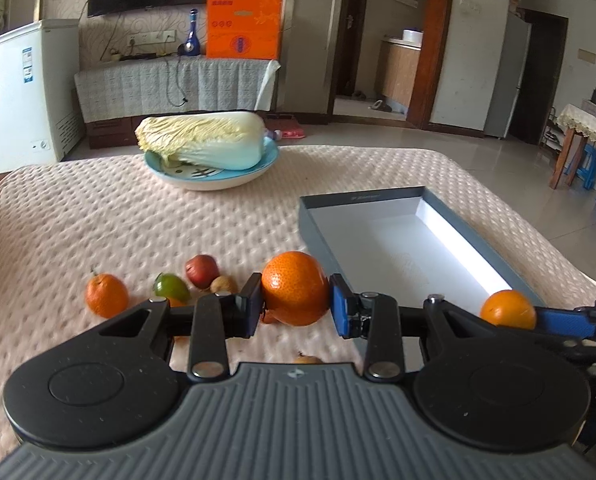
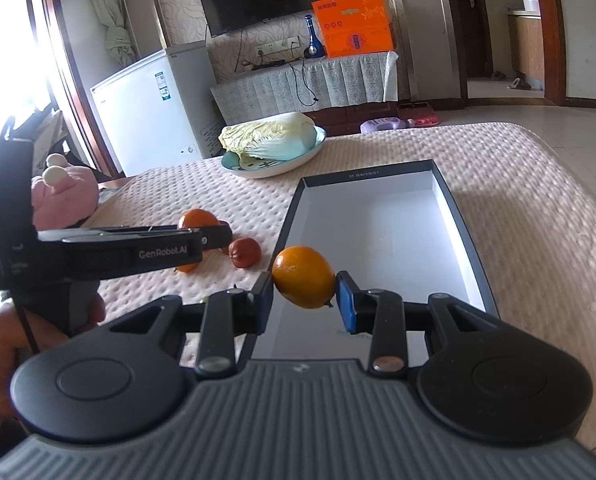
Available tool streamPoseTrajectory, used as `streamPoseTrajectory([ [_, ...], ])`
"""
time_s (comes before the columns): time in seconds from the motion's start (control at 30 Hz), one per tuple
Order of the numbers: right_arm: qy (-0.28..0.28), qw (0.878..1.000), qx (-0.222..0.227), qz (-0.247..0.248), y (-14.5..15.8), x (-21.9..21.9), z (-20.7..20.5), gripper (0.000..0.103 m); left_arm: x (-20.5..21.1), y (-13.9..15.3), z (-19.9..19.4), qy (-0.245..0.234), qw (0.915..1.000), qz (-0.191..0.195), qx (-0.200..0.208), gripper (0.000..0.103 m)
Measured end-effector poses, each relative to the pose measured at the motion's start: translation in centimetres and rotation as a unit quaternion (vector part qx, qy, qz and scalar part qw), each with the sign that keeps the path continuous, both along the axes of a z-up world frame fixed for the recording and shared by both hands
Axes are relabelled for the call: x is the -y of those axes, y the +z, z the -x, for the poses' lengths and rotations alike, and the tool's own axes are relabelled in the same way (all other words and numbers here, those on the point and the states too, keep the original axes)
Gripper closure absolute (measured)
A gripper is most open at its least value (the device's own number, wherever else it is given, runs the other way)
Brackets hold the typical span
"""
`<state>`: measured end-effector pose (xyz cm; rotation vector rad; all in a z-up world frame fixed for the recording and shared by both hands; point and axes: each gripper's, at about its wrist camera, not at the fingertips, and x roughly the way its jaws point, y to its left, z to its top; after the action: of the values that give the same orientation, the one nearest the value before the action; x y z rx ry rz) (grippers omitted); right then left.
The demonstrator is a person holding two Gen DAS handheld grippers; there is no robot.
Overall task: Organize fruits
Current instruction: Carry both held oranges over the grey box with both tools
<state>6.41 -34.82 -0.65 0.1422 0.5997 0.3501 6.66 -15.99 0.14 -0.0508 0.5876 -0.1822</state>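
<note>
Claws (image 1: 296,300) (image 2: 303,300) each clamping an orange (image 1: 296,294) (image 2: 303,282)

Left black hand-held gripper (image 1: 296,300), blue-padded fingers (image 1: 341,306), level and low, clamped on a large round orange mandarin (image 1: 296,293). Right black hand-held gripper (image 2: 303,298) level, raised, pinching a smaller smooth orange citrus fruit (image 2: 303,277). Bare hand (image 2: 2,344) grips the left handle.

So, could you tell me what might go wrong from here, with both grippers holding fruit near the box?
1. The right gripper pinches its orange by the ends only; it could slip and roll outside the grey box.
2. The left gripper holds a larger orange close beside the right one, so the grippers may collide at the box.
</note>
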Motion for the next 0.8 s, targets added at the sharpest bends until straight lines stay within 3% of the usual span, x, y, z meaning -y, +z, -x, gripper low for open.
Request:
streamPoseTrajectory([
  [0.8, -0.026, 1.0, -0.01, 0.008, -0.3, 1.3, 0.1, 0.066, 5.4, 0.4, -2.1, -0.053, 0.9984, 0.016, 0.009, 0.062],
])
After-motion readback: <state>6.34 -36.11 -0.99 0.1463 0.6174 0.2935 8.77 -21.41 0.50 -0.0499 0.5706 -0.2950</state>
